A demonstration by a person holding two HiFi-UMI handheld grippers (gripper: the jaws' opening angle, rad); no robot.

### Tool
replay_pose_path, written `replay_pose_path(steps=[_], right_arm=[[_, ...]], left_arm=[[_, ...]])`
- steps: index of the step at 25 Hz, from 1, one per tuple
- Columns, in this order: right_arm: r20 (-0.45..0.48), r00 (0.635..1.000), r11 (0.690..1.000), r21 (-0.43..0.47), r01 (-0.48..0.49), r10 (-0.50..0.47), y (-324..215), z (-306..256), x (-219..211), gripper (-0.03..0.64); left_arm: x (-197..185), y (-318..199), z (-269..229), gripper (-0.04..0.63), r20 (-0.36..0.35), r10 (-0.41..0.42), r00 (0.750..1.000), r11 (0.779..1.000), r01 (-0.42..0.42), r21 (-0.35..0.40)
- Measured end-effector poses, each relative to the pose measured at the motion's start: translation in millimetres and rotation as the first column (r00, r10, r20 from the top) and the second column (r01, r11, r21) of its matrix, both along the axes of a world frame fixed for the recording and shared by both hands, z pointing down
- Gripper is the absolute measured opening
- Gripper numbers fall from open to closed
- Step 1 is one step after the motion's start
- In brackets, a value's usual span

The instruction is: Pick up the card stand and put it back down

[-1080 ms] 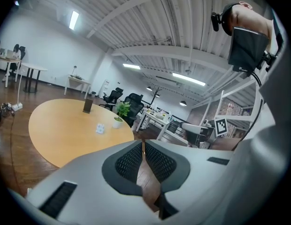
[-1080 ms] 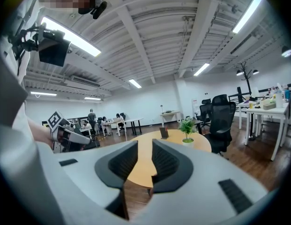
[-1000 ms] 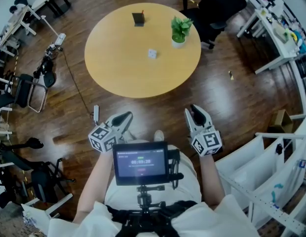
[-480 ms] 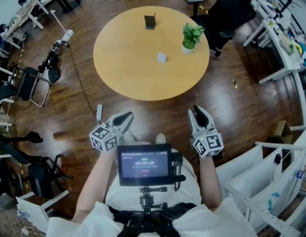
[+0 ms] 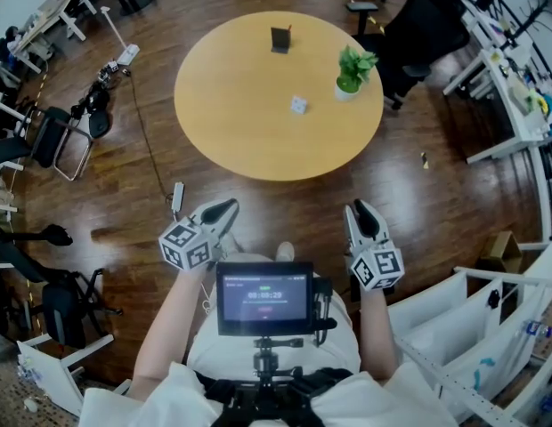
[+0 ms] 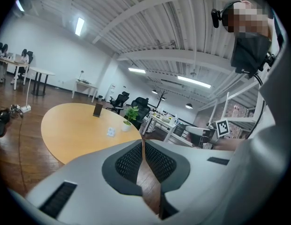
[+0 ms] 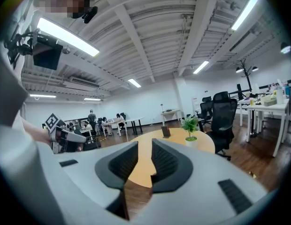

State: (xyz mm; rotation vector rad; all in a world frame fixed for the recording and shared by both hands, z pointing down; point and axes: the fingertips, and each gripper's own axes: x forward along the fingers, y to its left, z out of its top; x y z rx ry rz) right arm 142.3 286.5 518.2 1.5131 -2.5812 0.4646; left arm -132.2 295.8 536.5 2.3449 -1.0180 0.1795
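Close at 6 o'clock: left gripper jaws pressed together, empty; right gripper jaws narrowly apart, empty. Beyond, round tan wooden table. At its 12 o'clock edge, well apart from both grippers, small dark upright rectangular card stand.

An open-plan office; rows of desks, swivel chairs, a round table

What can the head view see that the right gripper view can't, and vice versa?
Only the head view: the screen worn at the chest and a small white block on the round table. Only the right gripper view: ceiling lights and people at far desks. Both: the round table, the potted plant and the dark card stand.
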Motion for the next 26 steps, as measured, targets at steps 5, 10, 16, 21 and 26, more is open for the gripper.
replay_pose_path(steps=[5, 10, 16, 21, 26], right_arm=[[-0.077, 0.997, 1.0, 0.015, 0.007, -0.006, -2.2, 3.6, -5.7, 0.1], [-0.076, 0.996, 0.996, 0.077, 0.047, -0.041, -6.9, -12.2, -14.3, 0.1], [-0.059, 0.997, 0.995, 0.08, 0.052, -0.047, -5.7, -6.4, -12.7, 0.1], [-0.062, 0.997, 0.997, 0.071, 0.043, -0.038, -1.5, -2.5, -3.6, 0.1], [-0.053, 0.999, 0.997, 0.077, 0.012, -0.008, 5.1, -5.1, 4.0, 0.1]], left_arm=[[-13.2, 1.2, -1.4, 0.014, 0.007, -0.032, 0.999, 0.999, 0.032, 0.008], [-19.0, 2.6, -1.1, 0.014, 0.018, -0.055, 0.998, 0.998, 0.055, 0.007], [-12.1, -0.6, 0.2, 0.014, 0.03, -0.047, 0.998, 0.999, 0.047, -0.001], [-2.2, -6.1, -0.8, 0.014, 0.039, -0.022, 0.999, 1.0, 0.022, 0.001], [4.6, -6.5, -5.6, 0.014, 0.051, 0.01, 0.999, 1.0, -0.01, -0.009]])
